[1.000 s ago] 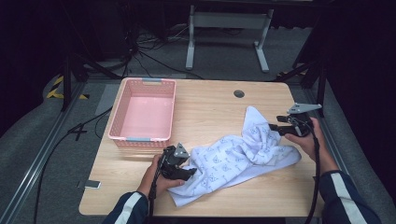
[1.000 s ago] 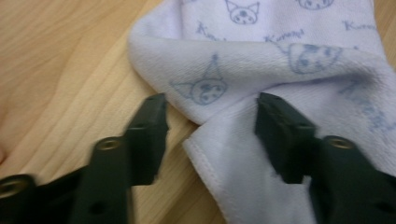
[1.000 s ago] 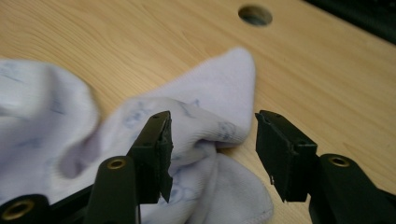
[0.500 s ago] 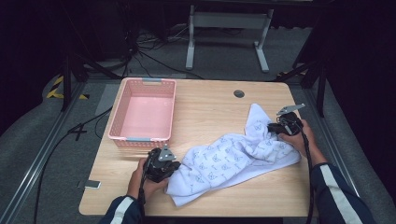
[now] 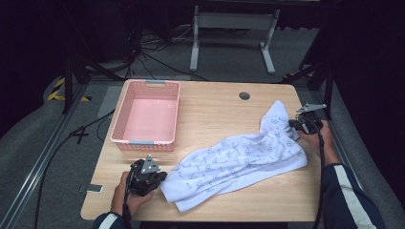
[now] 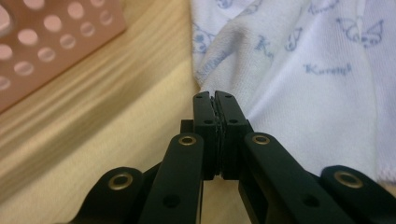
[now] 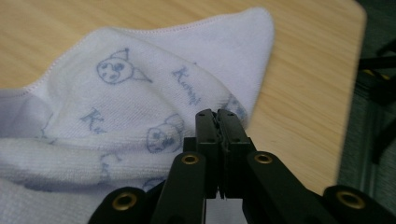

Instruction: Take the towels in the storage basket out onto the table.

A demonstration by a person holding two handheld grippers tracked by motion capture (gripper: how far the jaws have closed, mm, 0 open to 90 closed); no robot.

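A white towel [image 5: 239, 160] with a blue cartoon print lies stretched in a slant across the wooden table [image 5: 215, 105]. At the towel's front-left corner my left gripper [image 5: 160, 179] is held low over the table. Seen along its jaws, the left gripper [image 6: 215, 93] is shut, its tips pinching the towel [image 6: 317, 70] at its edge. My right gripper [image 5: 292, 125] is at the far-right end, beside a corner that stands up. In its own view the right gripper [image 7: 217, 112] is shut against a fold of the towel [image 7: 116, 107].
An empty pink perforated basket [image 5: 119, 129] stands at the table's back left, and its wall [image 6: 46, 51] is close to my left gripper. A dark round cable hole [image 5: 244, 96] lies near the far edge. The table's right edge [image 5: 313, 157] runs just beside my right hand.
Both grippers' jaws have closed. My left gripper moved left toward the front-left corner, and the towel's near end followed and drew out longer. My right gripper shifted slightly left and lower at the far end.
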